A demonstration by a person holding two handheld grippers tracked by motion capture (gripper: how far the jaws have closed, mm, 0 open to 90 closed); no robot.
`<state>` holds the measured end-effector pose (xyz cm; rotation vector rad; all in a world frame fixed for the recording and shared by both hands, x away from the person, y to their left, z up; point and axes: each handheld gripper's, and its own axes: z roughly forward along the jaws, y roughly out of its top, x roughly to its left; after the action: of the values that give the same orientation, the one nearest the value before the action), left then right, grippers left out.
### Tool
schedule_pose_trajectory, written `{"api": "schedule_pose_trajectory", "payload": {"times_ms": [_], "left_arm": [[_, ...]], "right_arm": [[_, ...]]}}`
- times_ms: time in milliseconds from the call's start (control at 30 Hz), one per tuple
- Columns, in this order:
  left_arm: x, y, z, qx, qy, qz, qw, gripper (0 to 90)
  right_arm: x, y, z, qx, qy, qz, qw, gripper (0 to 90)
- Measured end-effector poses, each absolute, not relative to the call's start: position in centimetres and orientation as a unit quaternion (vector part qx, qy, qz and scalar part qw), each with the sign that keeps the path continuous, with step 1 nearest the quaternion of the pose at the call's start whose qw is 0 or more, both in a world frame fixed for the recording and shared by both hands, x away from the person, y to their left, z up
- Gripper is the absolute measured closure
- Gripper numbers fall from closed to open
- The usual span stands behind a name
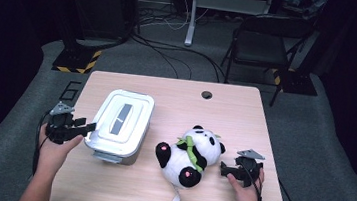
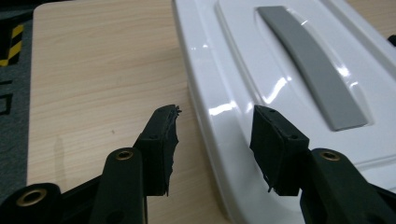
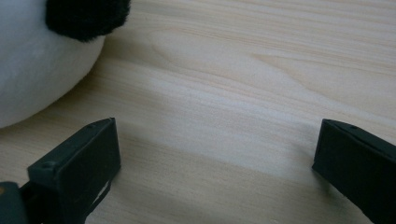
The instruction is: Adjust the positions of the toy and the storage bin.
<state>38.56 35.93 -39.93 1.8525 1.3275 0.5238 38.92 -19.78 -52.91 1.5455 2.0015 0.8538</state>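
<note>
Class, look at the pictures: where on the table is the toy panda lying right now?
In the high view, the toy panda lies on the wooden table, right of centre, between the white lidded box and the right hand-held gripper.

No legible txt, labels, brands or nos. anywhere on the table (image 1: 225,110) or its things.

The high view looks forward and down over the whole table (image 1: 157,189); 2 gripper views sit close, sharing its wood.
</note>
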Motion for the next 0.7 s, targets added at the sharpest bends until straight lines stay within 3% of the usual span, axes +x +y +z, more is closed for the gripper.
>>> {"api": "schedule_pose_trajectory", "payload": {"times_ms": [300, 700], "left_arm": [[39.2, 33.1, -38.9, 0.735, 0.508, 0.182, 0.411, 50.5], [41.2, 29.0, -39.4, 0.754, 0.492, 0.195, 0.39, 47.4]], "right_arm": [[38.9, -19.8, -52.9, 0.56, 0.732, 0.311, 0.233, 0.0], [38.9, -19.8, -52.9, 0.558, 0.732, 0.313, 0.233, 0.0]]}}
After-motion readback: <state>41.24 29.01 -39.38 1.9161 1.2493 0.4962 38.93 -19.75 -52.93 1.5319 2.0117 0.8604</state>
